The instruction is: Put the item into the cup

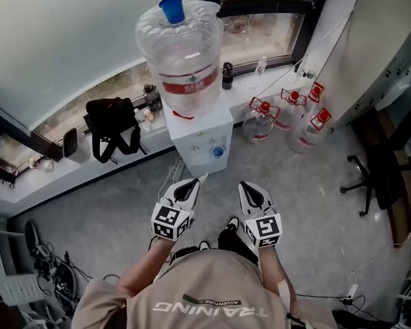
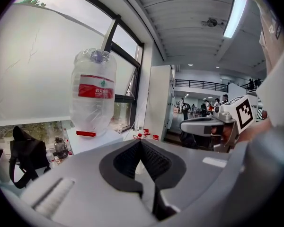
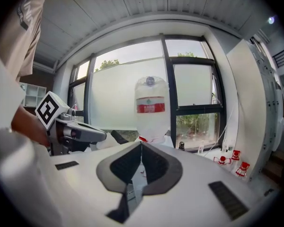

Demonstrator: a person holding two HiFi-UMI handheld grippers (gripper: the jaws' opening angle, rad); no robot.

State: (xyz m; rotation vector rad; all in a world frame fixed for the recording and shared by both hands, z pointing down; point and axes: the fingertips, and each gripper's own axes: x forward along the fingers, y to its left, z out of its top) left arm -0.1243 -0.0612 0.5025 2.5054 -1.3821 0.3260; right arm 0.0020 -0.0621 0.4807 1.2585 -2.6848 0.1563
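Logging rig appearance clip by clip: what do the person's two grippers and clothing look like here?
The left gripper and right gripper both have smooth pale grey-white shells that taper to a point, with black ribbed pads set inside. Each carries a cube with black-and-white square markers on its faces. The person wears a beige short-sleeved shirt with white lettering.

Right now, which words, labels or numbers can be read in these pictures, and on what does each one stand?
"TRAINING": on the person's shirt, upside down in the head view.
"ADVENTURE": on a small patch just above it on the same shirt.
Red label on the water bottle: the print is too blurred to read.
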